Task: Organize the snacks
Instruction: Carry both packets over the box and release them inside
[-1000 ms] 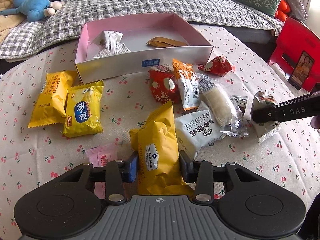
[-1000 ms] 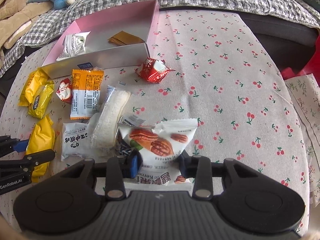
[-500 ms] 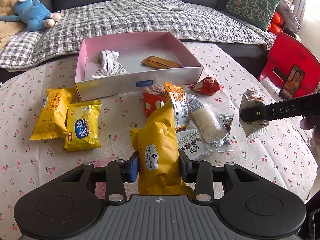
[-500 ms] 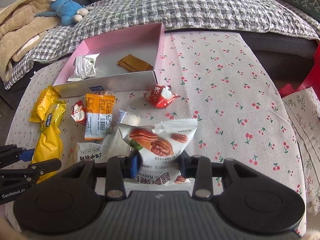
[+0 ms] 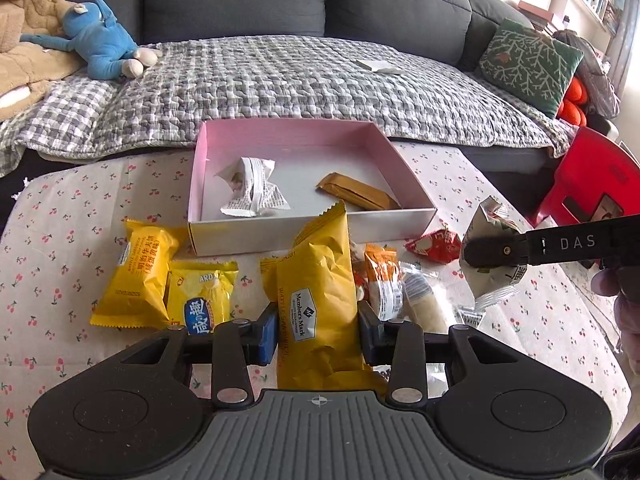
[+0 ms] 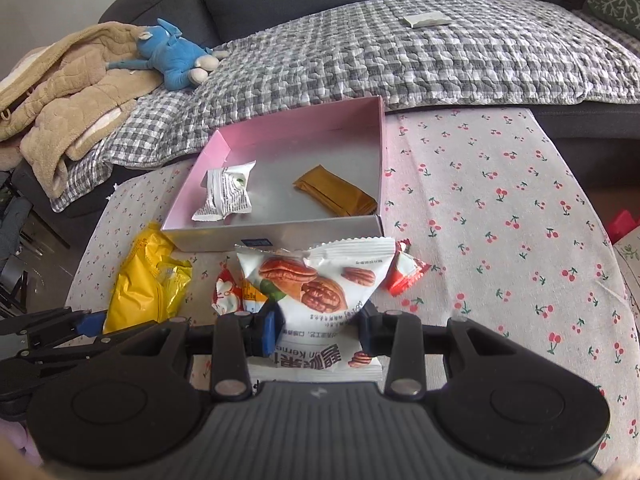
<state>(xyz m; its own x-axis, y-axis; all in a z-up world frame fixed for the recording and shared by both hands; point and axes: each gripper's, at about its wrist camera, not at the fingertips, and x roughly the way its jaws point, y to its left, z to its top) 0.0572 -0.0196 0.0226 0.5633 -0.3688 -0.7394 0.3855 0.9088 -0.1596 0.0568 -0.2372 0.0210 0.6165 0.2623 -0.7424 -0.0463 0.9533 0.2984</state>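
Left gripper is tilted down over the table, jaws clamped on a long yellow Member's Mark waffle packet; crinkly foil, pillow-shaped, zigzag top edge standing up in front of the box. Just to its left on the cherry-print tablecloth, two squat yellow snack packs lie side by side, glossy and puffed.

Centre stage, the shallow cardboard box, pink inside walls, white outside, open-topped. In it lie a crumpled white wrapper snack on the left and a flat brown bar on the right, well apart.

Right of the held packet sits a loose heap: an orange-and-white sachet and a clear-wrapped pale roll, touching. Beyond them, a red twisted wrapper lies near the box corner.

Over to the right gripper, also pitched down, jaws pinched on a white pecan packet; smooth plastic, serrated top, nuts printed on the front, held clear of the table just before the box's near wall. From the left camera that same gripper reaches in from the right edge, a hand behind it.

Behind it all, a grey checked quilt covers the sofa, with a blue plush toy at the left.
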